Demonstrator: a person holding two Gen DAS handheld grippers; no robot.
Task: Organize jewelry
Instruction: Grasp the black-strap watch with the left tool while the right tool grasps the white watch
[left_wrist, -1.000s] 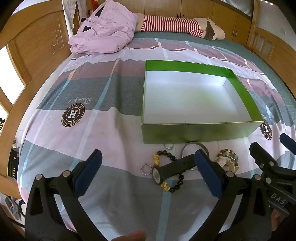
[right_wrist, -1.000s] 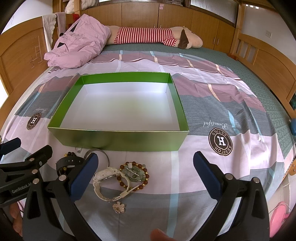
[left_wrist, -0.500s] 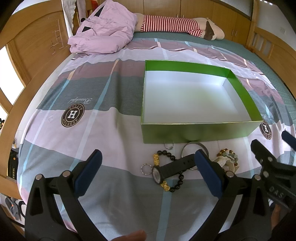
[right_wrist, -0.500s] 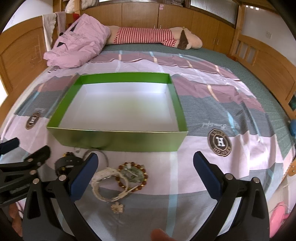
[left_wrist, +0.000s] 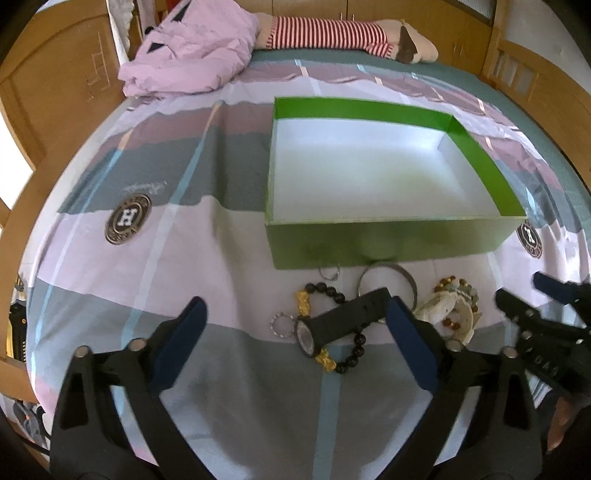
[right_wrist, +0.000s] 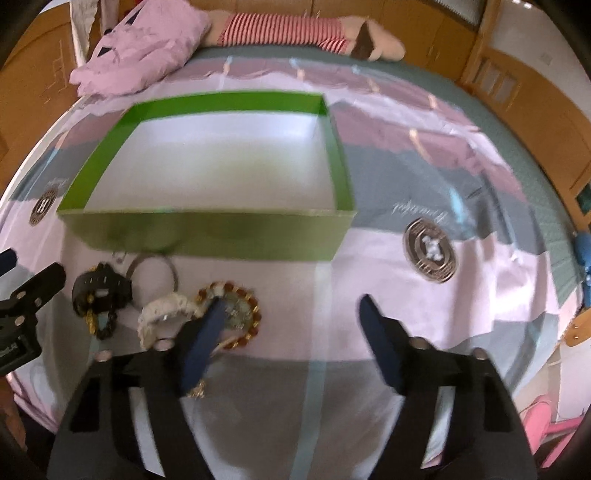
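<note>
On the bed (left_wrist: 221, 229), just in front of the near wall of the green box (left_wrist: 388, 236), the jewelry lies in one loose cluster: a black watch (left_wrist: 340, 323) across a black-and-gold bead bracelet (left_wrist: 325, 295), a metal bangle (left_wrist: 388, 280), a white watch (right_wrist: 162, 314) and a brown bead bracelet (right_wrist: 240, 314). The box is empty and open-topped, so I judge it the destination; the pieces lie close to it to keep transfers short.

My left gripper (left_wrist: 295, 343) hangs above the black watch. Its jaws have just been closing slightly but remain wide apart, gripping nothing; one pad is beside the strap end. My right gripper (right_wrist: 291, 339) is over the brown bead bracelet, jaws likewise closing yet still apart and empty.

Obstructions: the pieces overlap, so lifting the black watch may drag the beads beneath. The two grippers work near each other. The pink quilt (left_wrist: 192, 48) and striped plush (left_wrist: 332, 35) lie well clear.
</note>
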